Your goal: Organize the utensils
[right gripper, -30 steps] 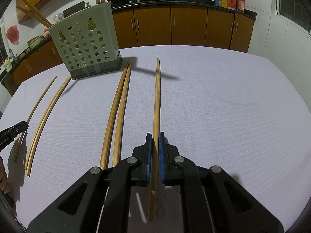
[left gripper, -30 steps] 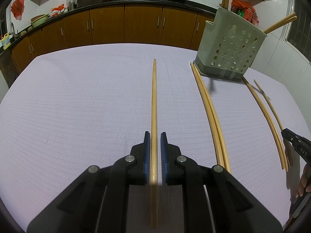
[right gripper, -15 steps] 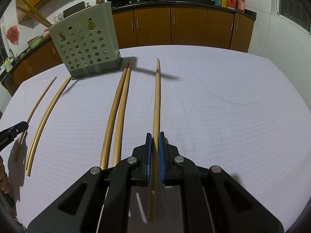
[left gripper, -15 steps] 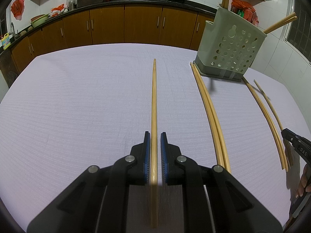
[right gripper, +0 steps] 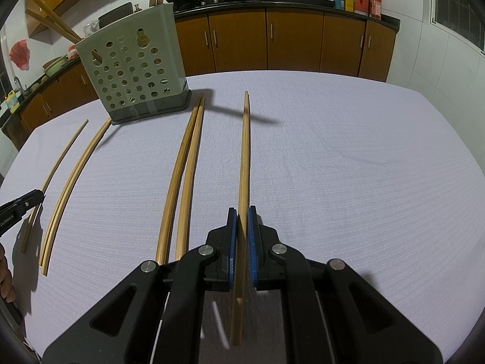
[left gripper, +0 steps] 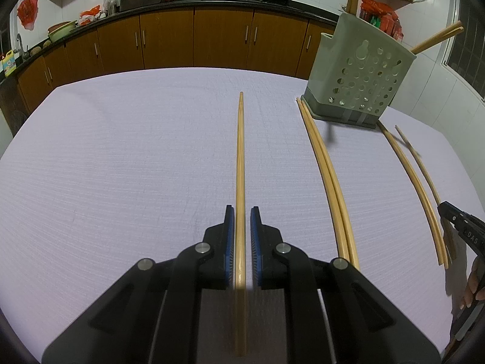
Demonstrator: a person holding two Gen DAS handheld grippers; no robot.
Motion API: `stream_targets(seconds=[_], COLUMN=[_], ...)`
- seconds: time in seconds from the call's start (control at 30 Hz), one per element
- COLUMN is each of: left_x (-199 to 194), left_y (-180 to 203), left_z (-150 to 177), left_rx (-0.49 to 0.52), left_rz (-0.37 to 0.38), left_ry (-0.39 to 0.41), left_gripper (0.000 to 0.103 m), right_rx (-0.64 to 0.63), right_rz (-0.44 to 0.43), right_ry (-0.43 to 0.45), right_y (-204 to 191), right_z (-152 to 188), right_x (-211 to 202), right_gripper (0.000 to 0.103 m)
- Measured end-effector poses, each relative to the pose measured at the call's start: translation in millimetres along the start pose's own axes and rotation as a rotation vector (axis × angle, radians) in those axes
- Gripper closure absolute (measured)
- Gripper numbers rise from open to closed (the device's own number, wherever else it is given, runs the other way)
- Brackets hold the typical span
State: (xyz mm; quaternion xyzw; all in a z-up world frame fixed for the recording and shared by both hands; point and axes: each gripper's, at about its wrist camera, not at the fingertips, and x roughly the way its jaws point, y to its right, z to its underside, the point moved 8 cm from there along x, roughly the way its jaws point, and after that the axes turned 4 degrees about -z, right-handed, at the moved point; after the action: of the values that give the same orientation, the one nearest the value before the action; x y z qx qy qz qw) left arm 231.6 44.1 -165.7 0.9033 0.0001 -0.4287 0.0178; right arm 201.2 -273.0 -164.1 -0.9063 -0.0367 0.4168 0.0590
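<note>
Desk (left gripper: 121, 157) under a pale lilac cloth carries everything. Left gripper (left gripper: 242, 212): blue-padded fingers (left gripper: 229, 242) closed on one long bamboo chopstick (left gripper: 240, 163), which runs straight ahead toward the far edge. Right gripper (right gripper: 241, 212): fingers (right gripper: 251, 242) likewise clamped on a second bamboo chopstick (right gripper: 245, 151), its tip casting a dark shadow on the cloth. Grey-green perforated plastic utensil holder (right gripper: 133, 75) stands upright near the far edge, with several chopsticks already poking out of its top. Pair of loose bamboo chopsticks (right gripper: 185, 170) lies side by side, touching, on the cloth, far ends just beside the holder's base. Another pair of chopsticks (right gripper: 69, 182) lies further out on the other side of the holder, with a single thin stick (right gripper: 57, 163) beside it. Brown kitchen cabinets (left gripper: 194, 39) line the wall behind.
</note>
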Motion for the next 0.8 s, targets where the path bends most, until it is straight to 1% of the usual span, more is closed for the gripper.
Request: stream_targets(seconds=[0.33, 0.5, 0.67, 0.73, 0.8], left_x=[-0.2, -4.7, -4.8, -9.3, -21.1], left_y=[-0.5, 4.0, 3.5, 1.1, -1.8], left_z=[0.1, 6.7, 5.4, 2.3, -5.3], left_rx=[0.004, 0.063, 0.074, 0.069, 0.065], left_rz=[-0.002, -0.037, -0.036, -0.028, -0.024], left_ry=[0.001, 0.001, -0.002, 0.009, 0.045], left_gripper=[0.090, 0.090, 0.095, 0.095, 0.095], right_rx=[0.006, 0.017, 0.022, 0.020, 0.023], right_rz=[-0.006, -0.015, -0.018, -0.018, -0.024], right_ry=[0.001, 0.001, 0.007, 0.039, 0.093], right_y=[0.9, 2.0, 3.1, 3.5, 4.1], right_z=[0.2, 3.2, 1.4, -4.0, -14.6], right_x=[-0.5, -4.0, -5.3, -13.2, -27.5], right_gripper=[0.095, 0.095, 0.095, 0.095, 0.095])
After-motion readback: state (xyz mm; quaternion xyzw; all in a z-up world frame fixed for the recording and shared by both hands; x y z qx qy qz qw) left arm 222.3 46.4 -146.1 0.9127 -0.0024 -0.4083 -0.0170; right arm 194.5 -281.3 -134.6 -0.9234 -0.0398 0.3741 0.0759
